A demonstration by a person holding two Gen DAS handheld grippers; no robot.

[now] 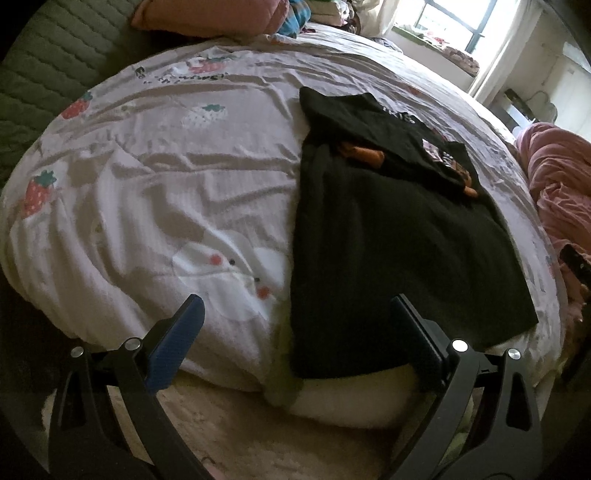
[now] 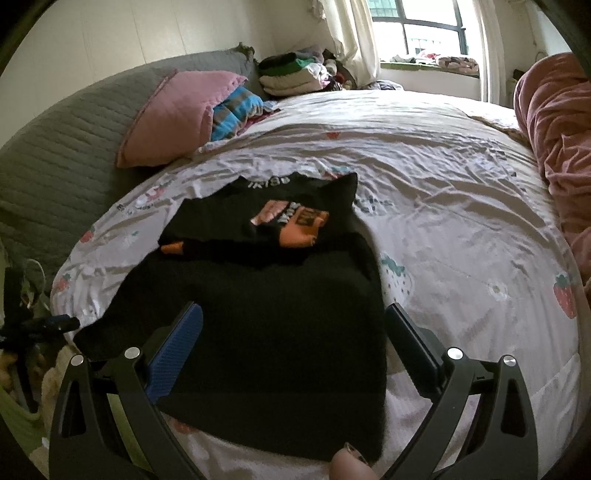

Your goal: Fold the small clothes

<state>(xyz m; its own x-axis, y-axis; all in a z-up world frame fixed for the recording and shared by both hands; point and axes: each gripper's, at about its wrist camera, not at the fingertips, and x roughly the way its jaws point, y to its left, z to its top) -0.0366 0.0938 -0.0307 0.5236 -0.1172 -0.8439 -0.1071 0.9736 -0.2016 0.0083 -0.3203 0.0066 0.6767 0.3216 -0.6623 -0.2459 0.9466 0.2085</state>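
On the bed point(image 2: 443, 177), a soft, light black shirt point(image 2: 266, 332), best pinched at its near hem; left gripper point(image 1: 295, 306) and right gripper point(image 2: 293, 314) both spread apart, empty.

I see the garment point(image 2: 266, 332) lying flat on the bed point(image 2: 461, 229), its far end folded back on itself, a pillow point(image 2: 173, 118) behind it at left, a clothes pile point(image 2: 295, 74) beyond by the window point(image 2: 417, 26)

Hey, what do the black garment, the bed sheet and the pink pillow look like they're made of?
Black garment: soft matte knit, probably cotton jersey; it lies limp and shows no shine. Bed sheet: thin woven cloth, likely cotton, with fine creases and a printed strawberry pattern. Pink pillow: matte fabric cover with stitched lines, seemingly quilted; fibre unclear.
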